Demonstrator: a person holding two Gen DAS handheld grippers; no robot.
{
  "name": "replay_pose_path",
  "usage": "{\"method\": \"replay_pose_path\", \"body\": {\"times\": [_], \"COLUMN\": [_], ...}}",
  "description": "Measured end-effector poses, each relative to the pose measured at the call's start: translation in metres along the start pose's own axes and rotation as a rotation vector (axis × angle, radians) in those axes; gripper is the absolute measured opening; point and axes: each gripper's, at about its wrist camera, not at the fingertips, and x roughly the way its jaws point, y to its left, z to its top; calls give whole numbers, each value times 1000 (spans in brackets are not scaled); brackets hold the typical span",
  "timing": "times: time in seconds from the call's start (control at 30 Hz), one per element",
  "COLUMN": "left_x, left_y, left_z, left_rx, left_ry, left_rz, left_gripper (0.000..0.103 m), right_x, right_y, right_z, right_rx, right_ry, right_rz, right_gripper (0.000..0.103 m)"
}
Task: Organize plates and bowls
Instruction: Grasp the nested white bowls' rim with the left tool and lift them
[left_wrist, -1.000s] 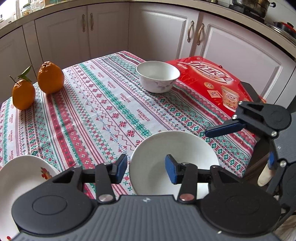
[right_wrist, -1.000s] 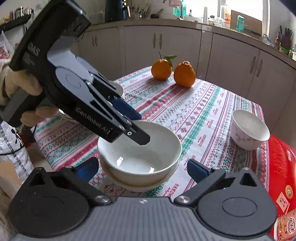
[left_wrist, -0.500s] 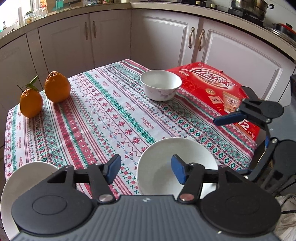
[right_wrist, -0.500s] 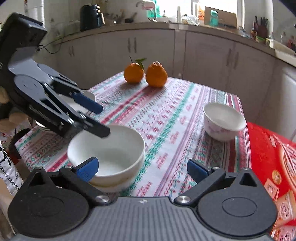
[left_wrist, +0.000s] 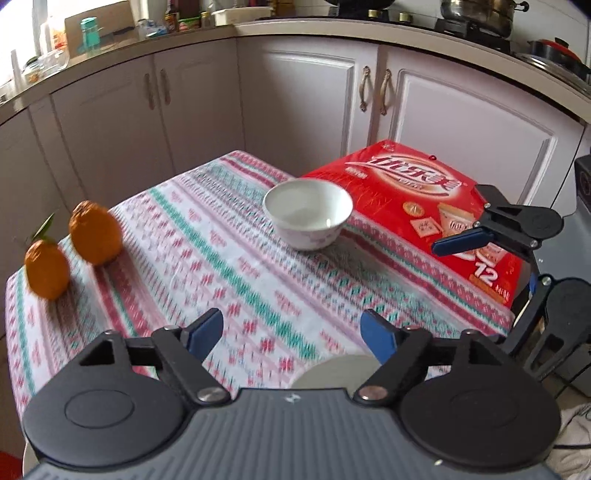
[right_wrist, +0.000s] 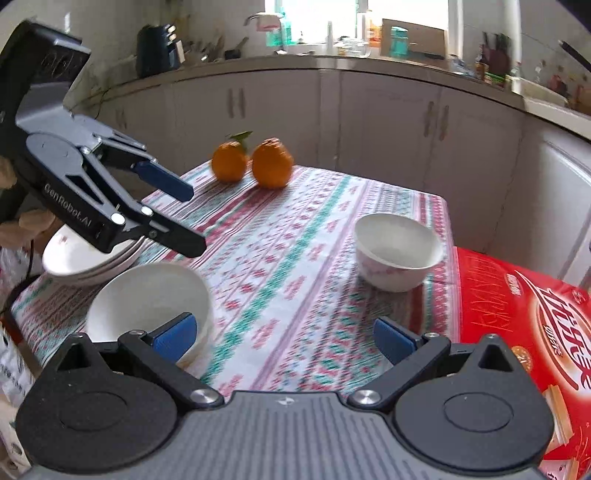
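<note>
A white bowl stands on the patterned tablecloth beside the red box. A second white bowl sits on the near left of the table in the right wrist view; only its rim shows below my left gripper. Stacked white plates lie at the table's left edge, partly hidden by the left gripper. My left gripper is open and empty above the near bowl. My right gripper is open and empty; one of its fingers shows over the red box.
Two oranges sit at the table's far corner. A red carton lies along the table's right side. White kitchen cabinets surround the table. A stove with pots is at the back right.
Both grippers have pulled back and up from the near bowl, which stays on the table. The left gripper's jaws have opened wider. The view now takes in more of the cabinets.
</note>
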Motion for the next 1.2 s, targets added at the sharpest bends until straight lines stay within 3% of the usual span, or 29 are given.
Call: {"method": "replay_pose_path", "body": {"times": [0.23, 0.67, 1.0, 1.1, 1.2], "left_x": [48, 142, 178, 184, 188], "left_y": [4, 21, 23, 23, 24], "left_z": [41, 81, 98, 102, 105], "left_rx": [17, 15, 2, 3, 3], "left_ry": [10, 78, 110, 116, 121], "left_rz": [-34, -75, -105, -118, -123], "left_gripper": [81, 81, 70, 60, 60], "right_x": [20, 90, 114, 117, 121], "right_y": [-39, -91, -102, -103, -103], "right_z": [13, 23, 33, 35, 36], "right_rx": [-4, -1, -37, -40, -43], "right_ry": [-1, 40, 38, 36, 43], "right_rz": [-91, -86, -67, -63, -57], "right_gripper": [103, 103, 100, 95, 90]}}
